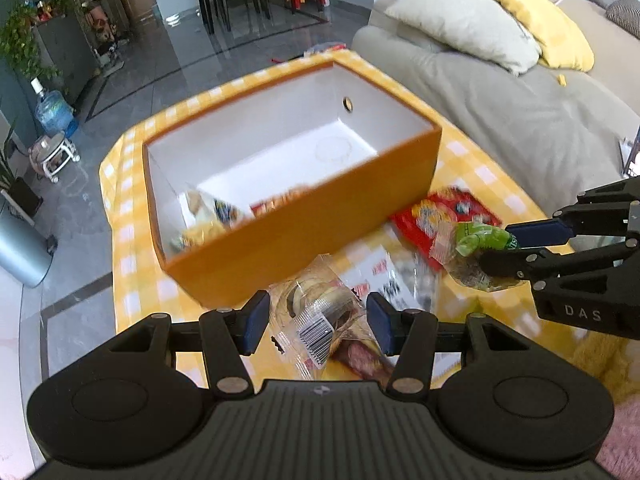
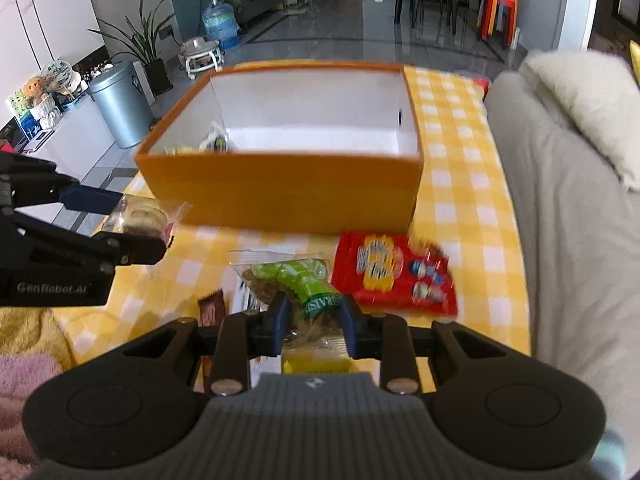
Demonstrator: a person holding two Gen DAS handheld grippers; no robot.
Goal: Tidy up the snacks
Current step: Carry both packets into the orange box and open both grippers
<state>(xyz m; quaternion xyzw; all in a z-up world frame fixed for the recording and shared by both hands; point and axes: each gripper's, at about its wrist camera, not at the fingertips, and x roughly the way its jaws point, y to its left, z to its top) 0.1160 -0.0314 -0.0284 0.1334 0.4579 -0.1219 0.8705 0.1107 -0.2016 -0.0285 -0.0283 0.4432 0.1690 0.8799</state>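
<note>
Centrally, an orange box (image 1: 304, 216) with white walls sits on the checked bench (image 2: 460, 208), a few snacks inside. Beside it lies a red packet (image 2: 394, 272). Left claw (image 1: 316, 322) clamps a clear cookie wrapper (image 1: 320, 312); right claw (image 2: 314, 320) clamps a green raisin pouch (image 2: 296, 280).

Your orange box (image 1: 304, 216) is white inside and sits on a yellow-and-white checked cloth (image 2: 452, 200). Beside the box lies a red packet (image 2: 394, 274) with yellow print. You hold a green-and-clear raisin bag (image 2: 308, 300) between blue pads (image 2: 278, 316).
</note>
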